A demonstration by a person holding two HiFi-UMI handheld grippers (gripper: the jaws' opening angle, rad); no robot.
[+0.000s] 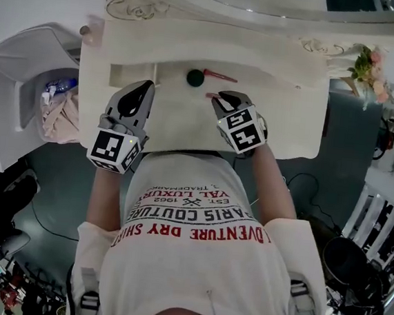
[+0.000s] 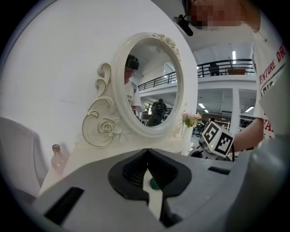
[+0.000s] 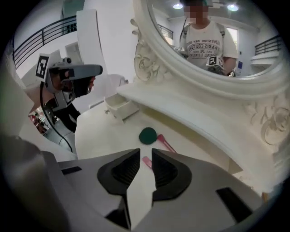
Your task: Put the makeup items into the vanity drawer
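Note:
On the cream vanity top (image 1: 284, 113) lie a round dark green compact (image 1: 195, 78), a long pink stick (image 1: 222, 75) beside it, and a short pink stick (image 1: 211, 95) nearer to me. My right gripper (image 1: 221, 97) hovers low over the short pink stick (image 3: 147, 161); its jaws stand slightly apart, the stick shows in the gap, and the pads do not press on it. My left gripper (image 1: 147, 86) is shut and empty, left of the compact (image 2: 154, 183). A small pulled-out drawer (image 3: 118, 106) sits at the back left.
An oval mirror (image 2: 152, 86) in an ornate frame rises behind the table. A pink bottle (image 1: 93, 29) stands at the table's left rear corner, flowers (image 1: 369, 66) at its right end. A white chair with clothes (image 1: 47, 90) is to the left.

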